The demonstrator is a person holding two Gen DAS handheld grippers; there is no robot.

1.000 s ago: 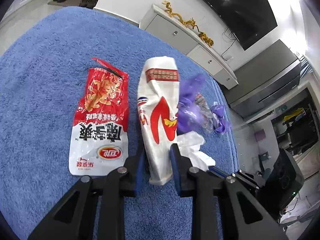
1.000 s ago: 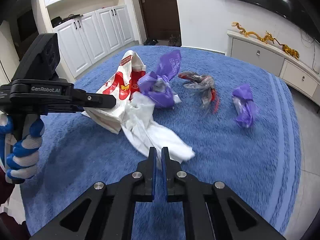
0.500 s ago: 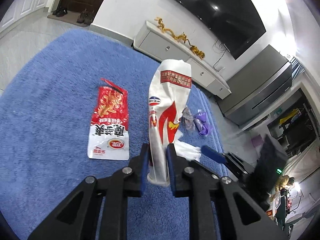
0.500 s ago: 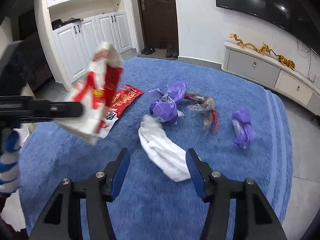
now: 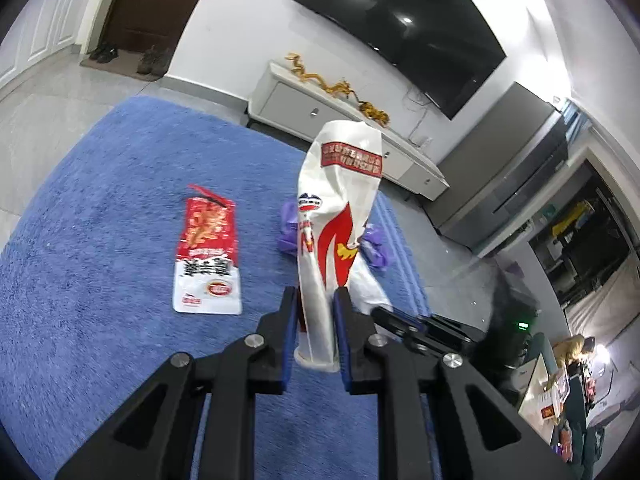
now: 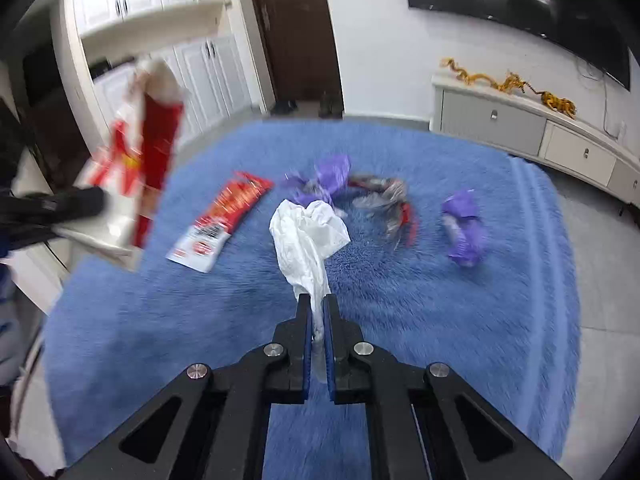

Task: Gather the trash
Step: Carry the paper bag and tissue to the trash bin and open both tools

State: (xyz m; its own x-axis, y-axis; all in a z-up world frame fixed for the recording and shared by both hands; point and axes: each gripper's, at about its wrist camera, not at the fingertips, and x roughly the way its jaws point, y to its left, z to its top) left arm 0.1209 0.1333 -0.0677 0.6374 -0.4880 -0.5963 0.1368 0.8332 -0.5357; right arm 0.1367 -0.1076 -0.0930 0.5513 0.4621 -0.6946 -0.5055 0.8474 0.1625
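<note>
A blue rug point(image 6: 440, 320) is strewn with wrappers. A white-and-red bag point(image 5: 336, 240) is clamped upright by the left hand-held gripper point(image 5: 316, 336); a crumpled white tissue point(image 6: 308, 236) is pinched by the right hand-held gripper point(image 6: 316, 344).

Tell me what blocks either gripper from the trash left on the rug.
Their own loads do: the left gripper is shut on the white snack bag, the right gripper on the white tissue. Otherwise nothing covers the red wrapper or purple wrapper.

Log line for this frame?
left hand-held gripper: shut on white snack bag | right hand-held gripper: shut on white tissue | both lifted
</note>
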